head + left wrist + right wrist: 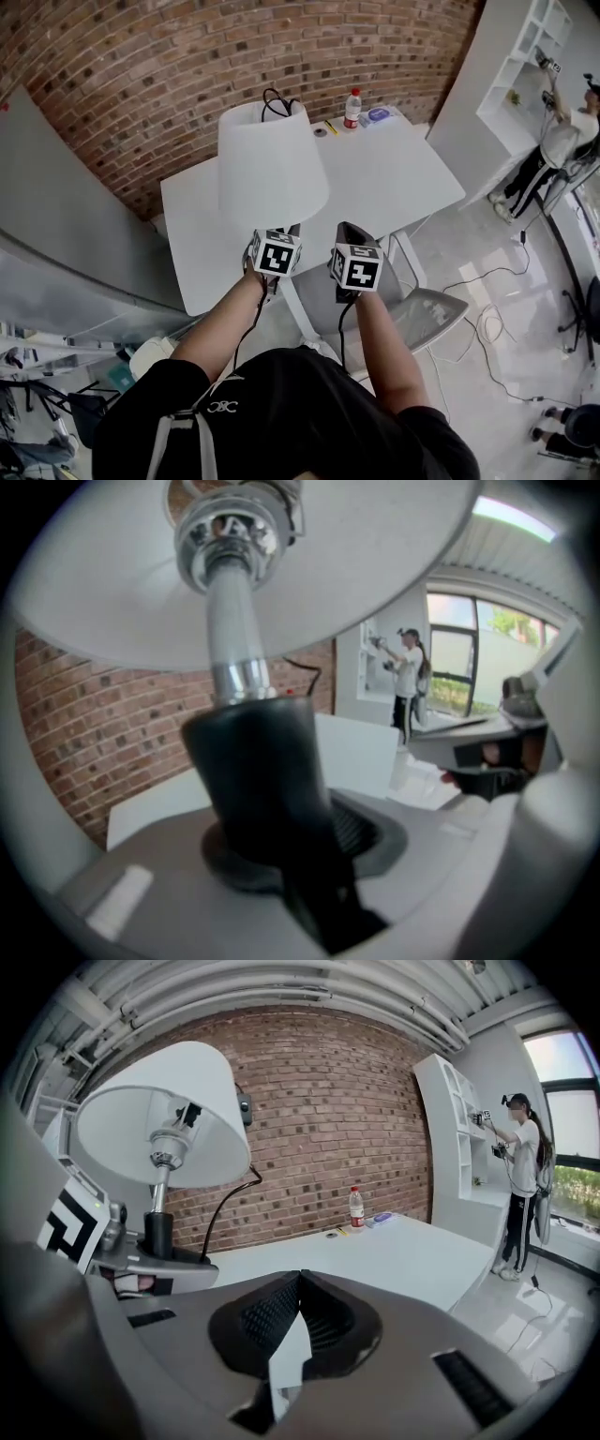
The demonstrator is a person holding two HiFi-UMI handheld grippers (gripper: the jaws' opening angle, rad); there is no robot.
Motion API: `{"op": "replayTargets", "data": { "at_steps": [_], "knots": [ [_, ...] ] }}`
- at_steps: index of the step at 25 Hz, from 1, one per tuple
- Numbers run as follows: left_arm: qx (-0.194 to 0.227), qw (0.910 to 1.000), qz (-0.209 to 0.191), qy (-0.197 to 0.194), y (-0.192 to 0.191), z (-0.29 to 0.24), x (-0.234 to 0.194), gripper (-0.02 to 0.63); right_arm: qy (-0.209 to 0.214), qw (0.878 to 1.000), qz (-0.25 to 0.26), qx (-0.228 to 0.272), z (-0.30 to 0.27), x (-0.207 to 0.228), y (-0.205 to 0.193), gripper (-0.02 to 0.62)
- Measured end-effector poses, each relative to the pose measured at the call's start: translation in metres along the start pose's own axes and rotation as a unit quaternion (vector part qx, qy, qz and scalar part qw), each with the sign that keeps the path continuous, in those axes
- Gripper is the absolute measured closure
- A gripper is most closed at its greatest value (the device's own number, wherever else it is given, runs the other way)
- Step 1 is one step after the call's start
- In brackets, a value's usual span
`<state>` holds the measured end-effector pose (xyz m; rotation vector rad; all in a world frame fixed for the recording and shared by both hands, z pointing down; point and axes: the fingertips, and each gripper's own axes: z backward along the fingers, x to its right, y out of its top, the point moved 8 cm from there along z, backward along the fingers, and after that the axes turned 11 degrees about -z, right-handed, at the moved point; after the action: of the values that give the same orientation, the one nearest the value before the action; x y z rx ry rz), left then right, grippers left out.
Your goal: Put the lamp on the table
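Note:
The lamp has a white shade [272,164], a chrome stem and a black lower sleeve [246,761]. My left gripper [280,231] is shut on that black sleeve and holds the lamp upright at the near edge of the white table [394,178]. The right gripper view shows the shade [159,1115] at the left, above the left gripper [141,1265], with a black cable [225,1199] trailing behind. My right gripper [349,231] is just to the right of the lamp, shut with nothing between its pads [272,1312]. The lamp's foot is hidden.
A water bottle [352,108] and small items [379,114] stand at the table's far edge by the brick wall. A grey chair [427,314] sits at the near right under the table edge. Cables [487,323] lie on the floor. A person [562,141] stands at white shelves [525,66].

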<state>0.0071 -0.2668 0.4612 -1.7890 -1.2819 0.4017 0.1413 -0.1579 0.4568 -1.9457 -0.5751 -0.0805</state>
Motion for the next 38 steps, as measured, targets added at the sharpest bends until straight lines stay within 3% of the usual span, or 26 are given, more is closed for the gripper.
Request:
{"op": "replayTargets", "data": {
  "at_steps": [8,20,26,35,38],
  "knots": [
    [0.012,0.9984,-0.041,-0.036,0.043,-0.082,0.002,0.477,-0.040,0.999,-0.026,-0.010,-0.024,0.056,0.005,0.595],
    [0.032,0.9919,-0.086,-0.088,0.076,-0.194,-0.050,0.477,-0.093,0.990,-0.103,-0.006,-0.090,0.064,0.033,0.595],
    [0.023,0.9879,-0.113,-0.103,0.076,-0.259,-0.088,0.477,-0.120,0.985,-0.122,-0.015,-0.129,0.064,0.041,0.595],
    [0.026,0.9877,-0.114,-0.103,0.073,-0.344,-0.112,0.477,-0.142,0.979,-0.137,-0.048,-0.159,0.085,0.017,0.595],
    [0.022,0.9883,-0.119,-0.092,0.068,-0.366,-0.117,0.477,-0.144,0.980,-0.121,-0.065,-0.169,0.094,0.003,0.595]
  ]
}}
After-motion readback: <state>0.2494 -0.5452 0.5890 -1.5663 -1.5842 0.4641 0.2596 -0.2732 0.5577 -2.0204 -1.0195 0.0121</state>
